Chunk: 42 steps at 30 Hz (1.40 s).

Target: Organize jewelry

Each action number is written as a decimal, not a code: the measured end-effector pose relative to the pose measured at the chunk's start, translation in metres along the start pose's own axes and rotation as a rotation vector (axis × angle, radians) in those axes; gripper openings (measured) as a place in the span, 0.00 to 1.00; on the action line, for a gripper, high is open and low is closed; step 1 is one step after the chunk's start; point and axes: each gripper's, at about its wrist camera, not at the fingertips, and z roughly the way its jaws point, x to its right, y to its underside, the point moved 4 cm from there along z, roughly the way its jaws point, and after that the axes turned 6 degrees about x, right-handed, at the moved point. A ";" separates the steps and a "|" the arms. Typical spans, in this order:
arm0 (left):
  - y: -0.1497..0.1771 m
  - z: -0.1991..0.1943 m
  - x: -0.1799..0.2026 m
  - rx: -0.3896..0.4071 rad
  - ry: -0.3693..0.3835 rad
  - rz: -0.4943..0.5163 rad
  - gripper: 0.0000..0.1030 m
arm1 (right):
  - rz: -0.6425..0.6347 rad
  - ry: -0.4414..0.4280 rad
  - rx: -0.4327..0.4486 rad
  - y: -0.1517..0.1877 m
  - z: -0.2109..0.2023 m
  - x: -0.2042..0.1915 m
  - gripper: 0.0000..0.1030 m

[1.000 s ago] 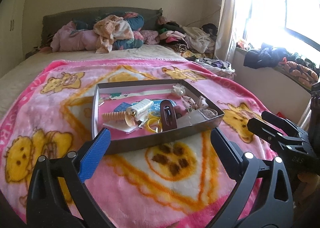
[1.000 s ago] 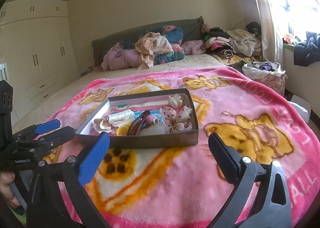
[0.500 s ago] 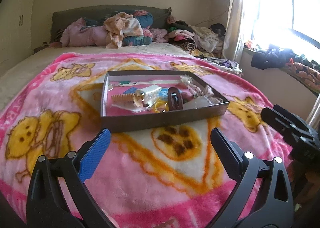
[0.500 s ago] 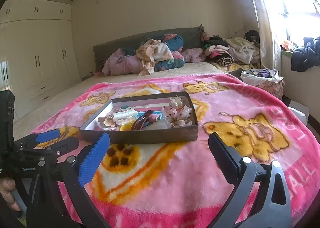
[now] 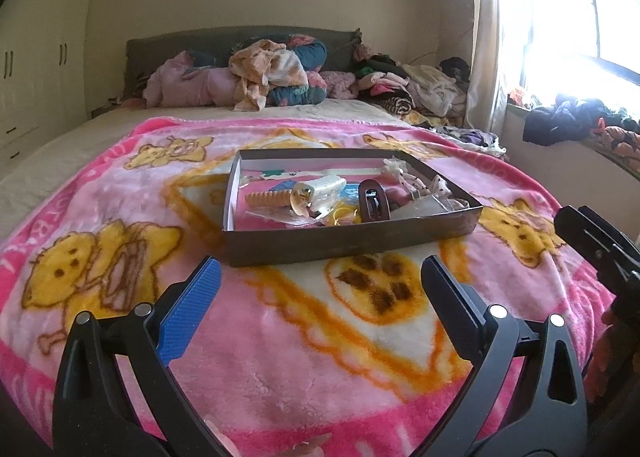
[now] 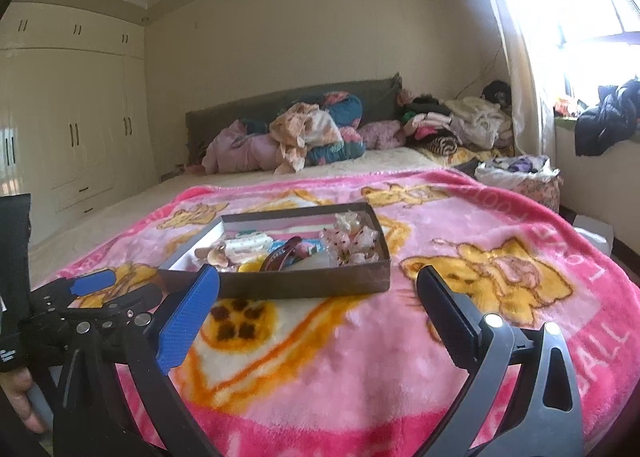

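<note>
A shallow brown box [image 5: 344,243] [image 6: 304,283] sits on the pink cartoon blanket [image 5: 280,337] [image 6: 360,357] on the bed. It holds hair accessories and trinkets: a brown hair clip [image 5: 374,203] [image 6: 282,255], a white clip [image 5: 322,187] [image 6: 246,245], an orange comb clip [image 5: 270,199], yellow rings [image 5: 344,213] and clear floral pieces [image 6: 354,243]. My left gripper [image 5: 320,289] is open and empty, short of the box's near wall. My right gripper [image 6: 318,297] is open and empty, near the box's front wall. The right gripper also shows in the left wrist view [image 5: 596,245], and the left gripper in the right wrist view [image 6: 104,289].
Piled clothes and pillows [image 5: 272,77] [image 6: 312,133] lie at the headboard. More clothes [image 5: 408,89] are heaped at the bed's far right. A window sill with dark clothing [image 5: 560,121] is on the right. White wardrobes [image 6: 80,129] line the left wall. A bag [image 6: 516,173] stands beside the bed.
Both grippers have drawn back from the box and tilted up, so the box looks smaller and farther. Both stay open and empty.
</note>
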 end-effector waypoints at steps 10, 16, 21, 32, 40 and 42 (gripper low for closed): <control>0.005 0.002 0.001 0.033 -0.012 0.005 0.89 | -0.016 0.034 0.001 0.010 0.004 0.003 0.94; 0.005 0.003 0.000 0.027 -0.012 -0.001 0.89 | 0.007 0.045 -0.014 0.012 0.005 0.010 0.94; 0.004 0.003 0.000 0.028 -0.007 -0.002 0.89 | 0.002 0.055 -0.034 0.015 0.009 0.010 0.94; 0.004 0.003 0.000 0.029 -0.007 -0.001 0.89 | -0.006 0.051 -0.033 0.016 0.009 0.009 0.94; 0.004 0.003 0.000 0.027 -0.009 -0.003 0.89 | -0.006 0.051 -0.032 0.016 0.009 0.008 0.94; 0.004 0.003 0.000 0.027 -0.007 -0.003 0.89 | -0.006 0.051 -0.032 0.016 0.009 0.008 0.94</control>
